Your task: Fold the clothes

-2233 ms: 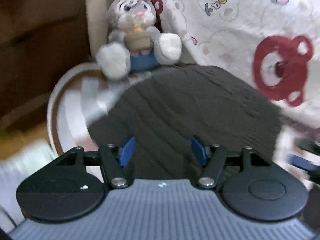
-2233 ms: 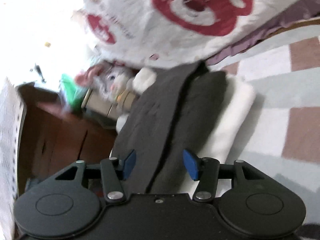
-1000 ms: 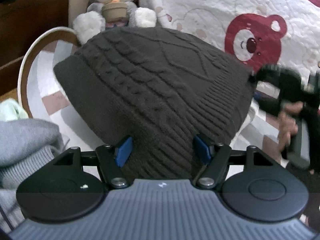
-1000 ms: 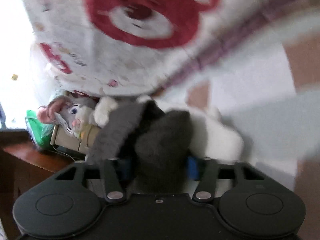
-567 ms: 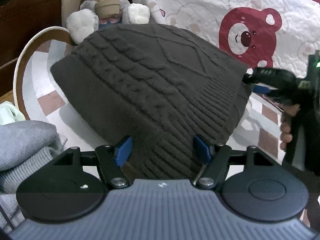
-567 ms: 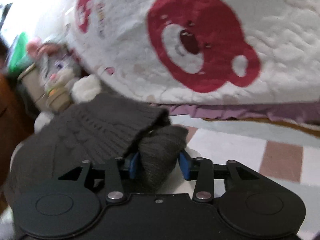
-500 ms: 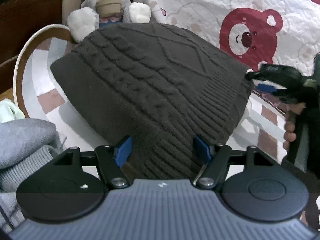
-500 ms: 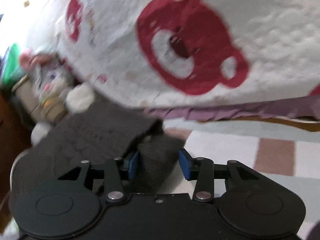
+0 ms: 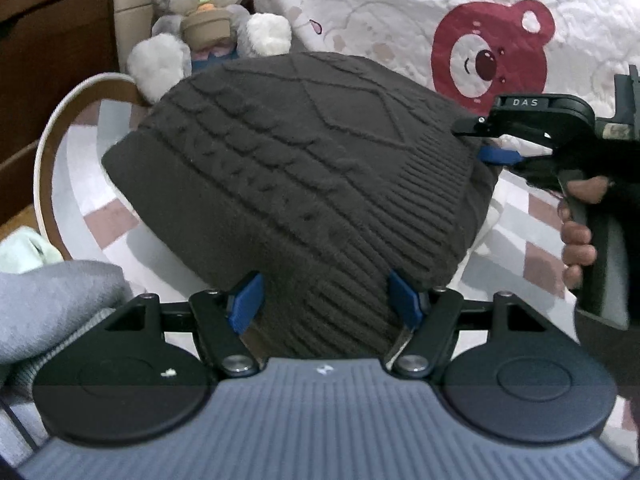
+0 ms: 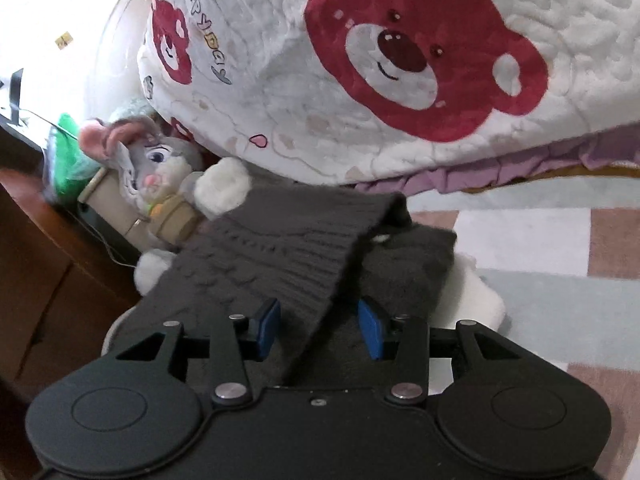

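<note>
A dark brown cable-knit sweater (image 9: 312, 184) lies folded in a thick mound on the checked rug (image 9: 116, 216). My left gripper (image 9: 324, 300) holds its near ribbed hem, and the knit fills the whole gap between the blue pads. At the sweater's right corner my right gripper (image 9: 476, 144) is carried by a hand (image 9: 576, 216). In the right wrist view the jaws of that gripper (image 10: 319, 330) are closing on the sweater (image 10: 280, 256), with the folded top layer's edge and the layer beneath between the pads.
A plush rabbit (image 9: 204, 20) sits just behind the sweater, against a white quilt with red bears (image 10: 400, 60). A grey garment pile (image 9: 52, 304) lies at the near left. A wooden cabinet (image 9: 48, 40) stands at the left. Something white and fluffy (image 10: 476, 300) lies under the sweater's corner.
The right gripper has rolled upright and risen a little at the sweater's corner; its jaws widened, then narrowed on the knit again. The left gripper's hold looks the same.
</note>
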### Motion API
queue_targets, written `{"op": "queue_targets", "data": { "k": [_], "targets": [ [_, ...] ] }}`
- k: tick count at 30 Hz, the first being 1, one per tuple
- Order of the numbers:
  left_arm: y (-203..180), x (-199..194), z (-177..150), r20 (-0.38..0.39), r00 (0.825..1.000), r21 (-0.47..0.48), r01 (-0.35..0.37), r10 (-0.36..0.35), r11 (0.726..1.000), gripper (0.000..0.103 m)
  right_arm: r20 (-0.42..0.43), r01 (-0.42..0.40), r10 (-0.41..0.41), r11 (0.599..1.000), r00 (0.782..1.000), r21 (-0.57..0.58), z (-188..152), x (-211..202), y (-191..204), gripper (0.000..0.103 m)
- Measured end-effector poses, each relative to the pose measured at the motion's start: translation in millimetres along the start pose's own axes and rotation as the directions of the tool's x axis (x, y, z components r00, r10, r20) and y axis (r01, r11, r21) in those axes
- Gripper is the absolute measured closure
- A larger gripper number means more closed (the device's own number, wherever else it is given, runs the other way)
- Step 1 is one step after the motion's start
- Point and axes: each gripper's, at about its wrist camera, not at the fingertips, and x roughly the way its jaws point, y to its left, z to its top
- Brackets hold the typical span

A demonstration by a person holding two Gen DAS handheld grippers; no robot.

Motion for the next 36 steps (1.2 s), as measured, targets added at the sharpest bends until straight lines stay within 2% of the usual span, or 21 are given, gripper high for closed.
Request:
{"op": "queue_targets", "data": {
  "k": [1, 3, 4, 6, 7, 8, 11, 12, 14, 17, 18, 19, 21, 22, 24, 26, 28, 29, 32, 36],
  "targets": [
    [0, 0, 0, -0.001, 1.0, 0.0, 0.0, 0.0, 1.0, 0.035, 0.024, -0.006, 0.007, 0.999, 1.0, -0.035, 2, 0, 6, 0.095],
    [-2, -1, -1, -0.005, 1.0, 0.004, 0.0, 0.0, 1.0, 0.035, 0.115, -0.016, 0.028, 0.994, 0.993, -0.105, 1, -20, 16, 0.096],
    [-2, -1, -1, -0.007, 1.0, 0.005, -0.001, 0.001, 1.0, 0.035, 0.14, 0.015, 0.006, 0.989, 0.99, -0.145, 0, -27, 18, 0.098],
    [-3, 0, -1, -0.012, 1.0, 0.006, -0.006, 0.006, 1.0, 0.035, 0.131, 0.187, -0.157, 0.946, 0.979, -0.264, -4, -25, 20, 0.098],
    [-3, 1, -2, -0.015, 1.0, 0.005, -0.009, 0.009, 1.0, 0.035, 0.14, 0.282, -0.249, 0.906, 0.958, -0.317, -8, -25, 19, 0.095],
    [-3, 1, -2, -0.019, 1.0, 0.003, -0.011, 0.011, 1.0, 0.034, 0.146, 0.301, -0.268, 0.898, 0.952, -0.321, -10, -32, 15, 0.093],
    [-3, 2, -2, -0.026, 1.0, -0.011, -0.016, 0.016, 1.0, 0.031, 0.156, 0.256, -0.221, 0.929, 0.963, -0.267, -15, -66, -3, 0.09],
    [-4, 2, -2, -0.027, 0.999, -0.013, -0.021, 0.021, 1.0, 0.03, 0.158, 0.239, -0.203, 0.937, 0.966, -0.256, -17, -79, -7, 0.084],
    [-9, 0, -2, -0.026, 0.999, -0.003, -0.038, 0.038, 0.999, 0.03, 0.147, 0.222, -0.185, 0.928, 0.972, -0.3, -27, -101, -7, 0.079],
    [-35, -10, -3, -0.006, 0.993, 0.112, -0.114, 0.116, 0.987, 0.03, 0.1, 0.187, -0.16, 0.898, 0.982, -0.399, -42, -130, -3, 0.072],
    [-48, -16, -4, 0.019, 0.99, 0.163, -0.139, 0.137, 0.977, 0.03, 0.08, 0.17, -0.15, 0.89, 0.985, -0.423, -46, -139, -2, 0.065],
    [-63, -22, -6, 0.053, 0.987, 0.219, -0.162, 0.154, 0.962, 0.03, 0.061, 0.154, -0.141, 0.883, 0.988, -0.444, -49, -149, -2, 0.053],
    [-88, -34, -7, 0.095, 0.983, 0.288, -0.18, 0.159, 0.941, 0.03, 0.047, 0.131, -0.123, 0.875, 0.991, -0.466, -52, -167, -1, 0.044],
    [-96, -39, -6, 0.093, 0.983, 0.294, -0.178, 0.157, 0.939, 0.029, 0.041, 0.12, -0.114, 0.871, 0.993, -0.476, -54, -176, -1, 0.044],
    [-108, -47, -5, 0.071, 0.988, 0.276, -0.151, 0.136, 0.949, 0.027, 0.046, 0.119, -0.111, 0.856, 0.993, -0.504, -56, -193, 1, 0.044],
    [-113, -56, -4, 0.032, 0.997, 0.217, -0.078, 0.072, 0.973, 0.021, 0.053, 0.12, -0.109, 0.844, 0.993, -0.522, -58, -208, 2, 0.042],
    [-120, -64, -5, -0.014, 0.999, 0.145, -0.034, 0.037, 0.989, 0.018, 0.06, 0.113, -0.096, 0.844, 0.994, -0.524, -59, -222, 3, 0.041],
    [-124, -67, -6, -0.037, 0.999, 0.116, -0.031, 0.035, 0.993, 0.018, 0.065, 0.109, -0.088, 0.846, 0.994, -0.522, -59, -229, 2, 0.04],
    [-143, -79, -14, -0.091, 0.991, 0.093, -0.085, 0.093, 0.992, 0.018, 0.087, 0.102, -0.067, 0.851, 0.994, -0.516, -64, -248, 3, 0.038],
    [-166, -108, -33, -0.087, 0.989, 0.12, -0.107, 0.118, 0.987, 0.016, 0.112, 0.065, -0.017, 0.893, 0.994, -0.445, -72, -272, 2, 0.038]
  ]
}}
